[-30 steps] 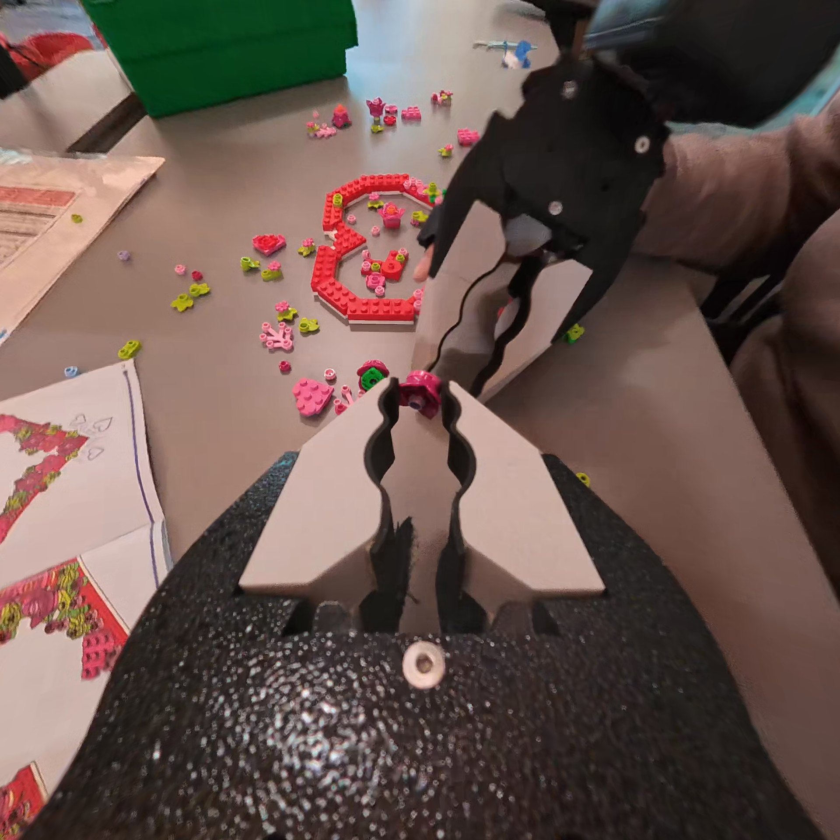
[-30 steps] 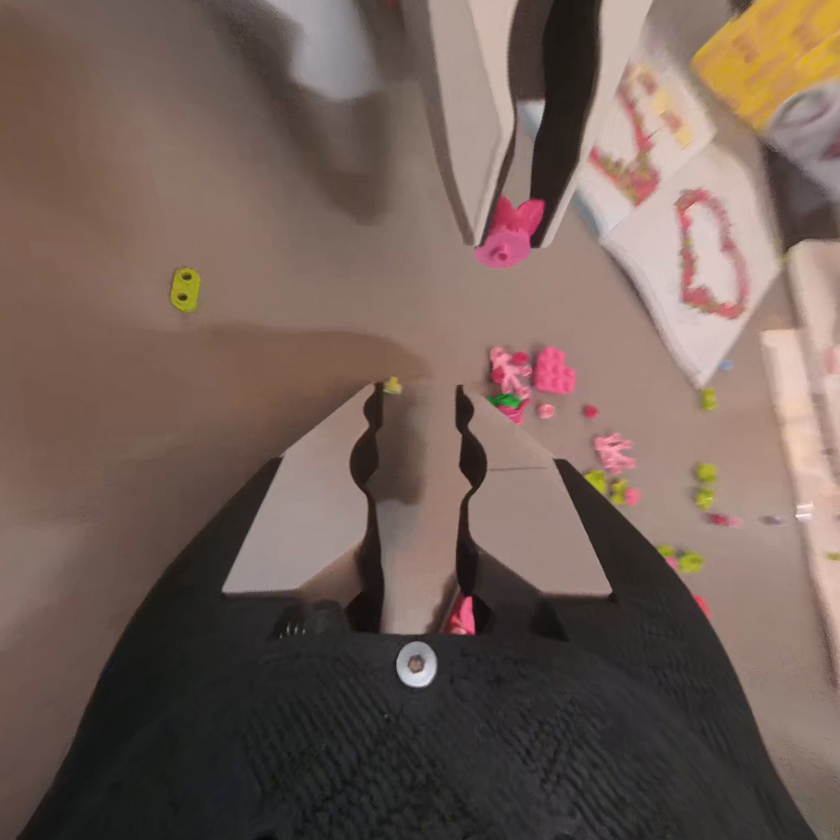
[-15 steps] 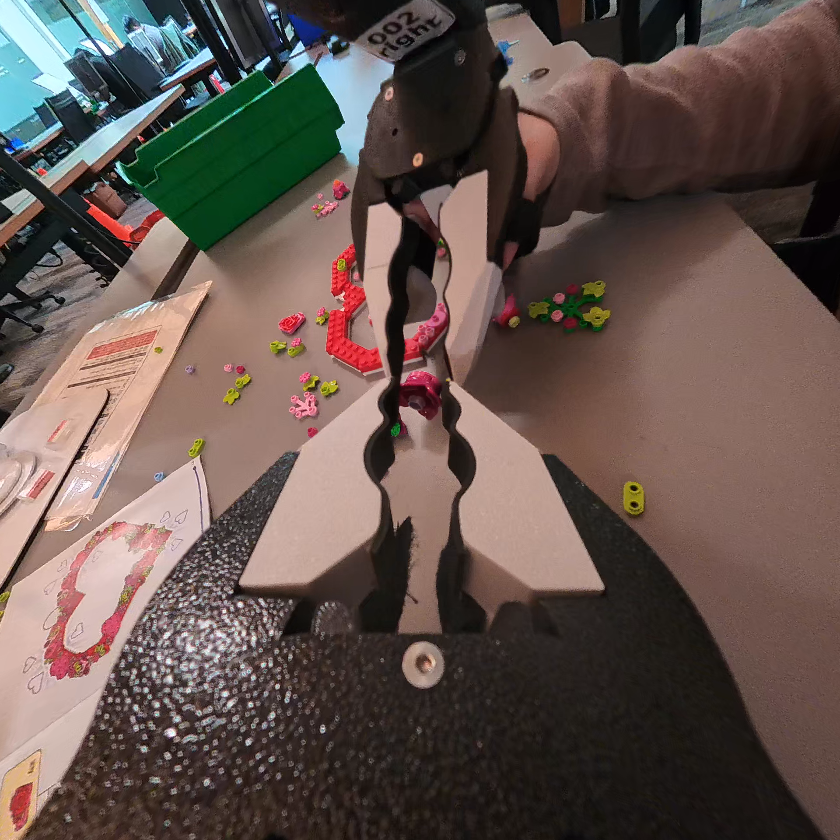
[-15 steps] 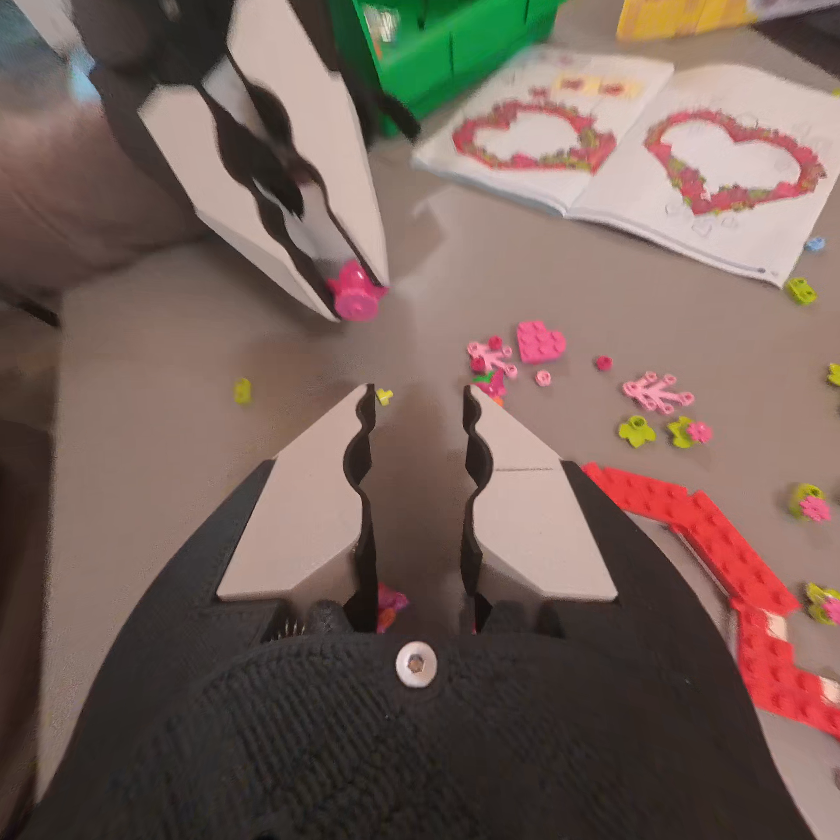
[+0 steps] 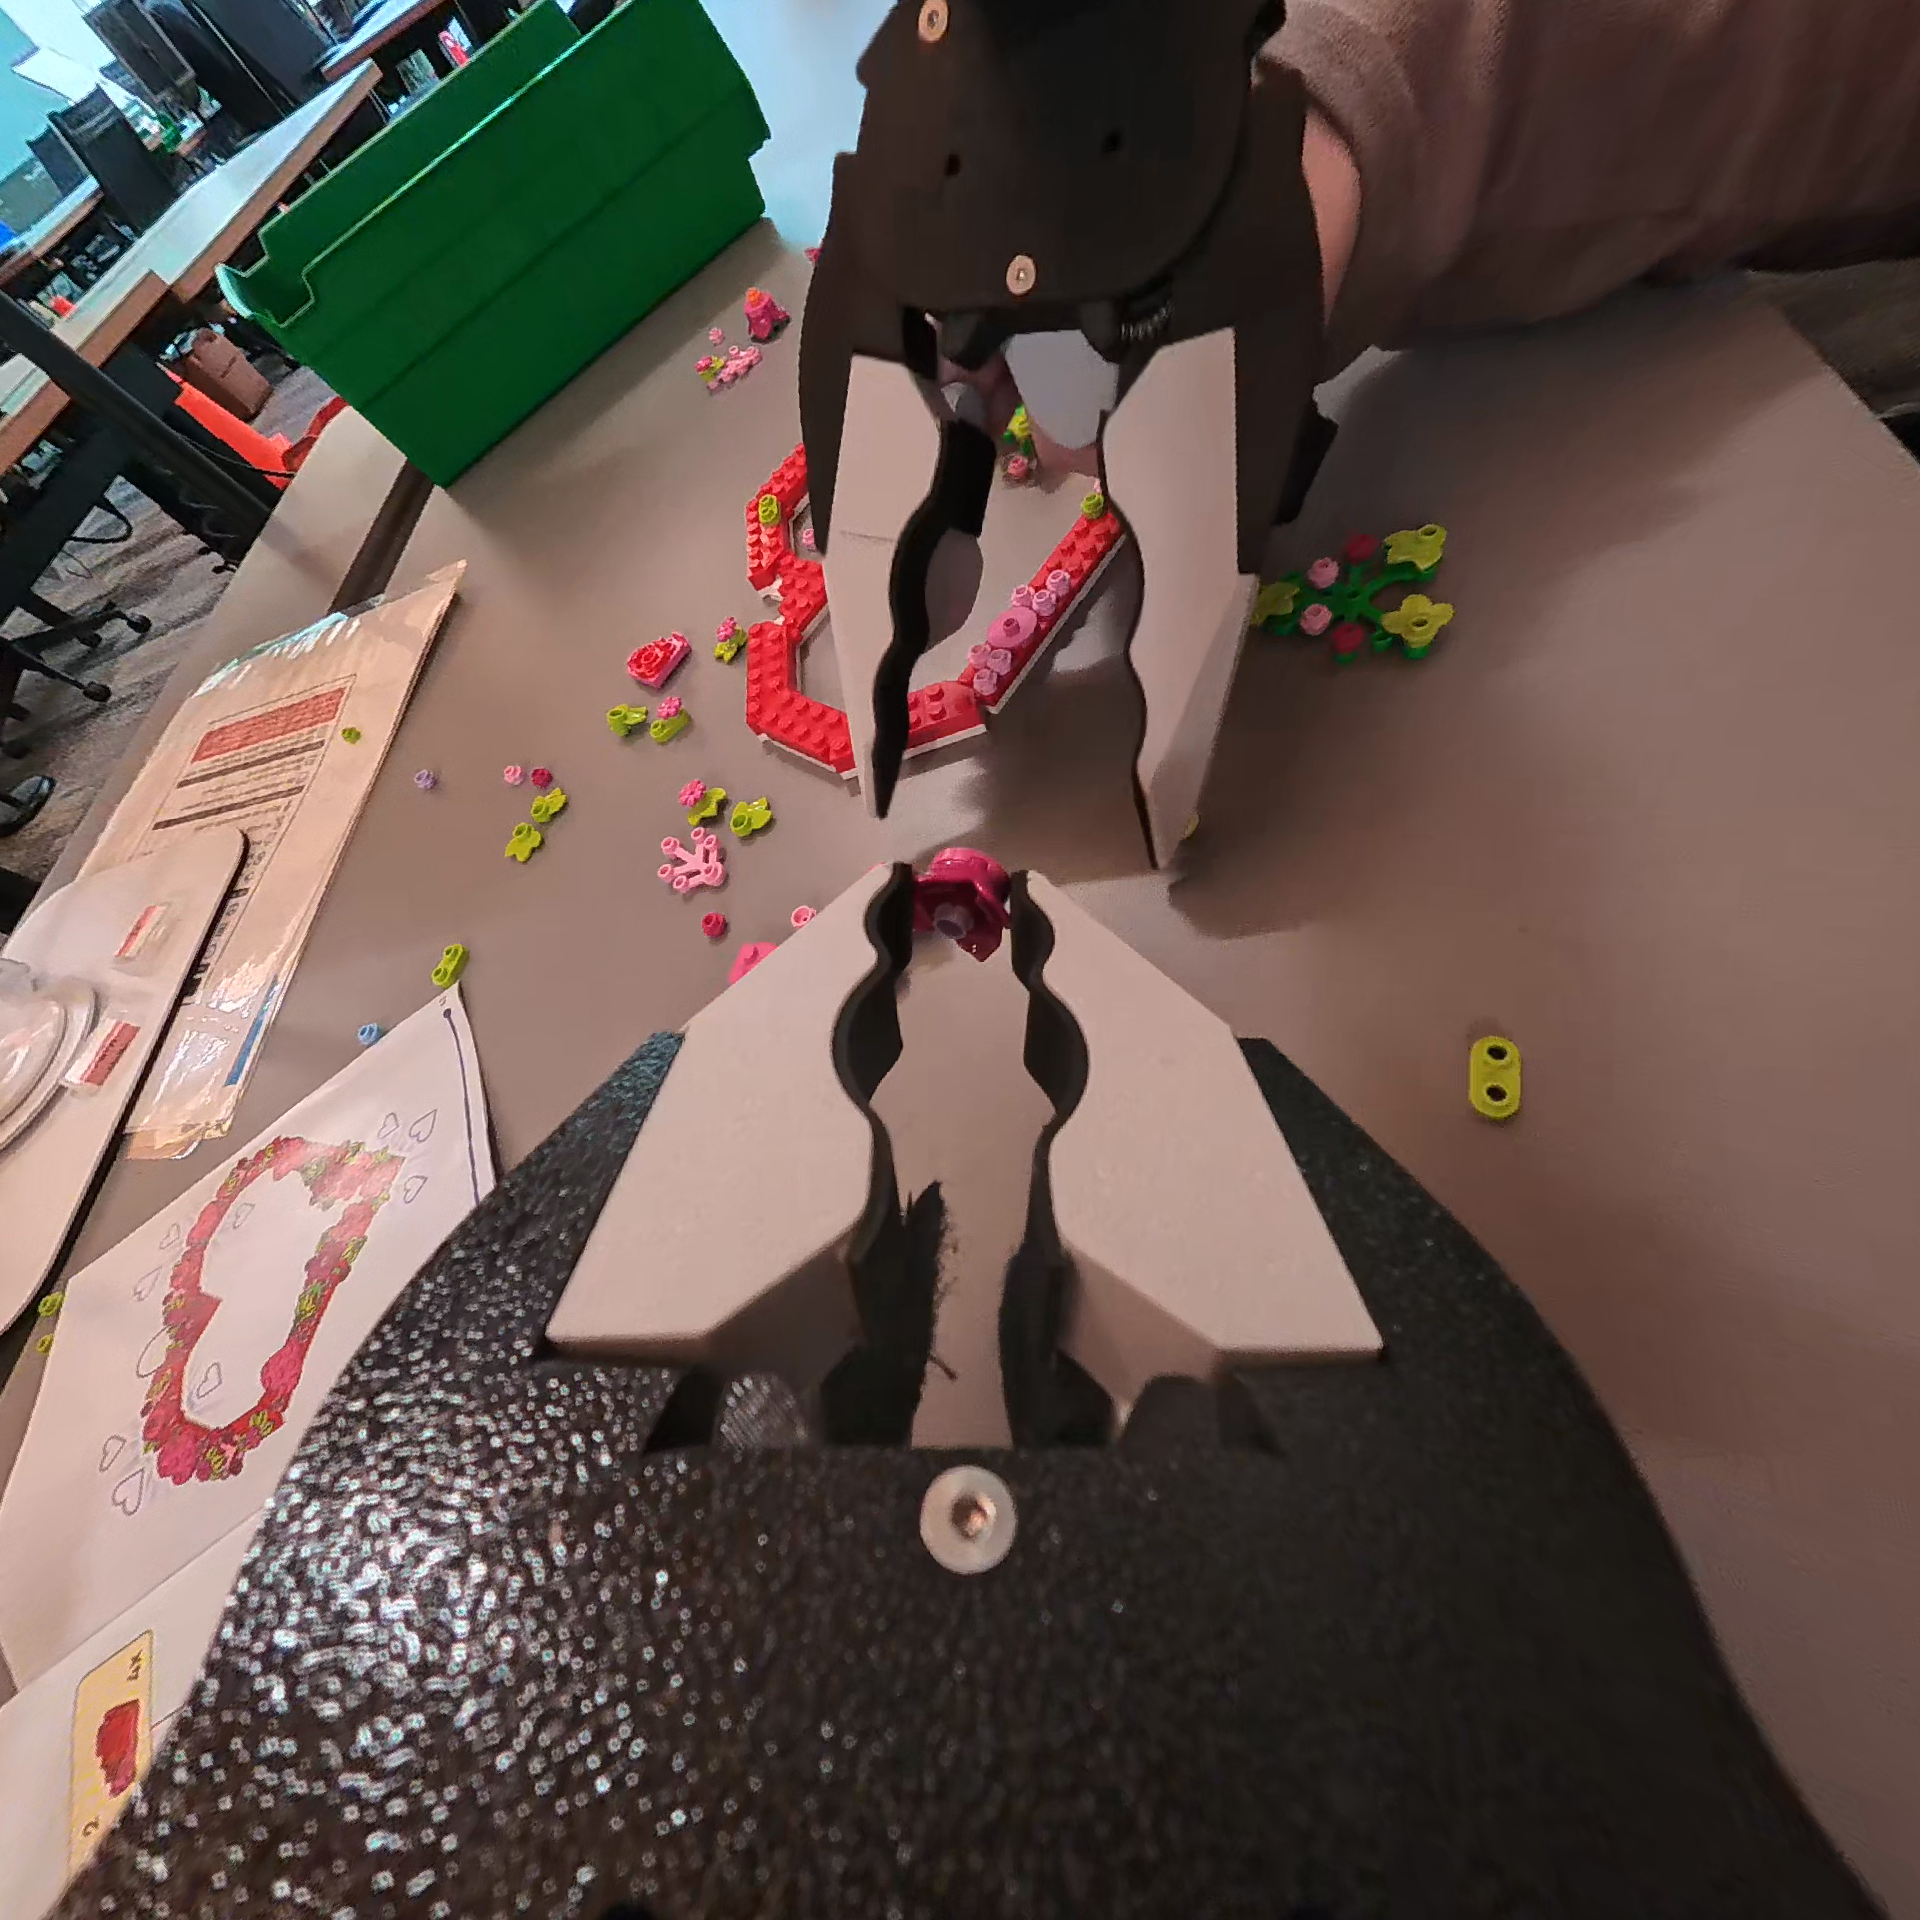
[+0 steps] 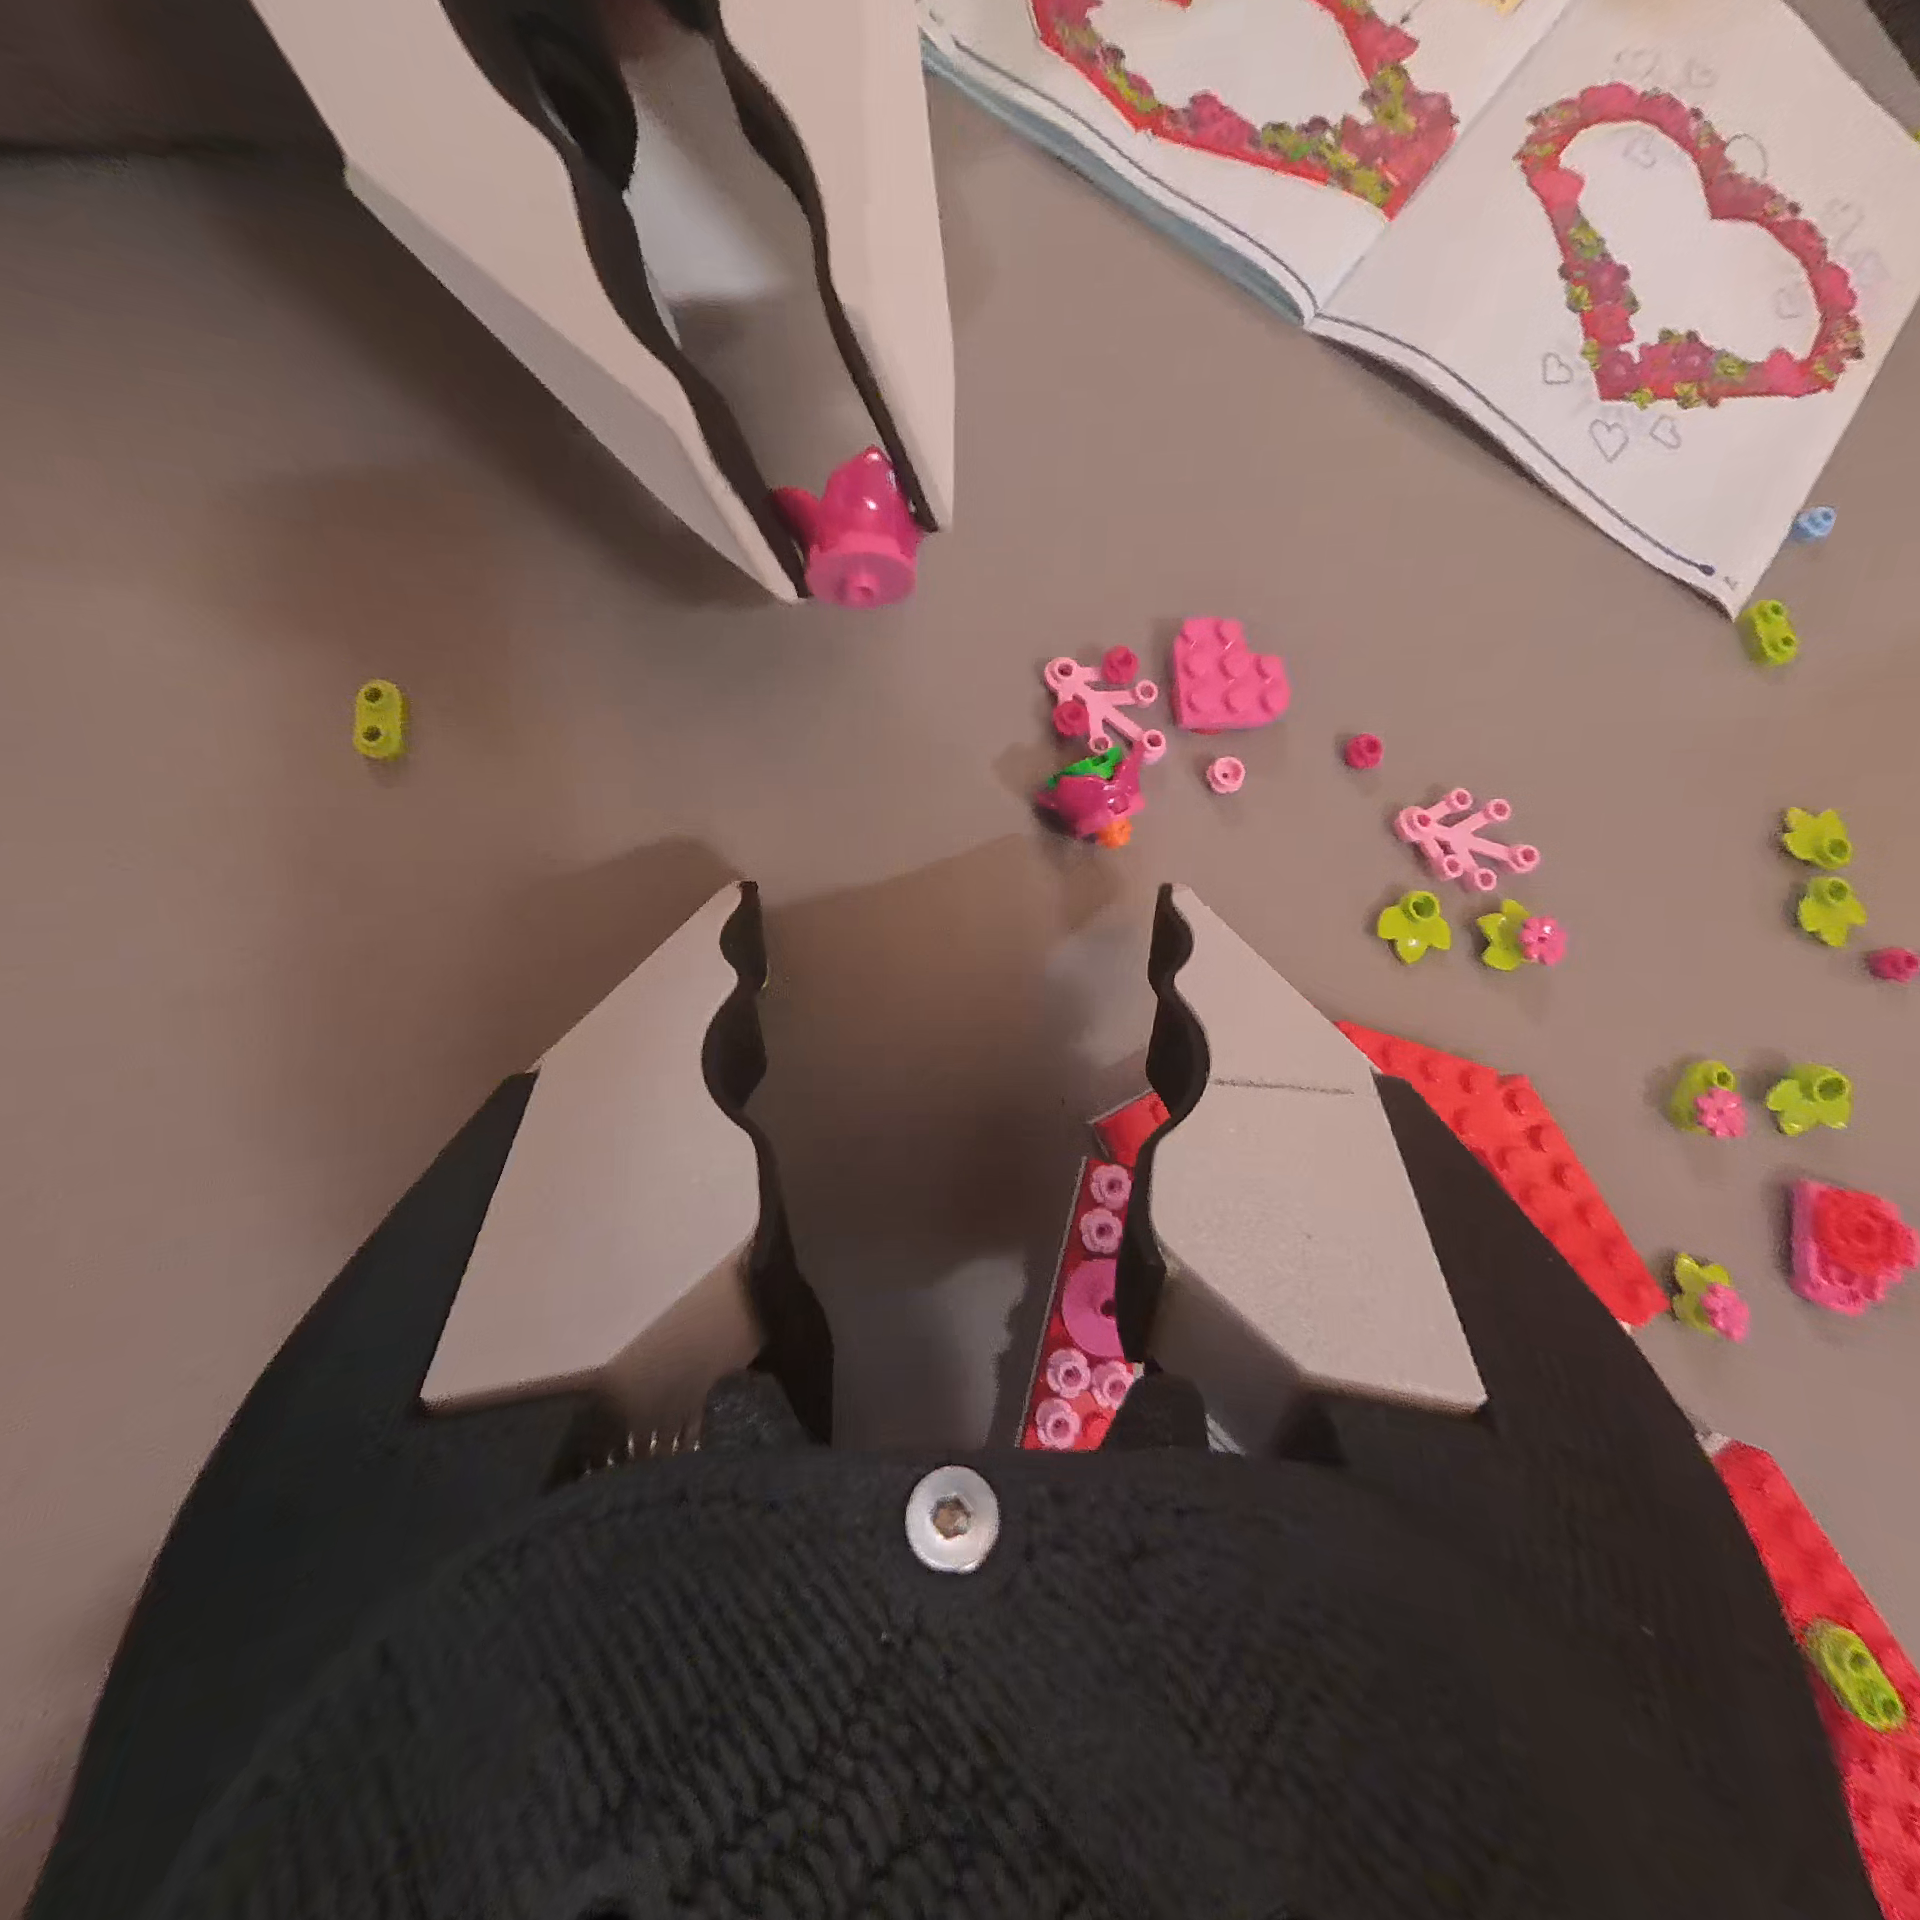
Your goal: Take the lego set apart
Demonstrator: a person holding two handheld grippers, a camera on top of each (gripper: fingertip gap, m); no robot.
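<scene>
My left gripper point(image 5: 958, 894) is shut on a magenta flower piece point(image 5: 961, 906), held above the grey table; it also shows in the right wrist view point(image 6: 857, 545) with the flower point(image 6: 857, 530) at its tips. My right gripper point(image 6: 954, 894) is open wide and empty, facing the left one; in the left wrist view point(image 5: 1018, 831) it hangs tips-down just beyond the flower. The red heart-shaped lego frame point(image 5: 800, 717) lies on the table behind it, with pink studs on one side point(image 6: 1091, 1309). Loose pink and lime pieces point(image 6: 1226, 691) lie scattered around.
A green bin point(image 5: 520, 260) stands at the back left. An open instruction booklet point(image 6: 1558, 260) lies near the loose pieces. A green flower sprig point(image 5: 1356, 603) lies right of the frame. A lime two-hole piece point(image 5: 1496, 1081) lies alone. A sleeved arm point(image 5: 1610, 156) holds the right gripper. Spacing between my two grippers at the tips: around 6 cm.
My right gripper has opened wide and swung to face the left gripper tips-down. My left gripper still holds the magenta flower.
</scene>
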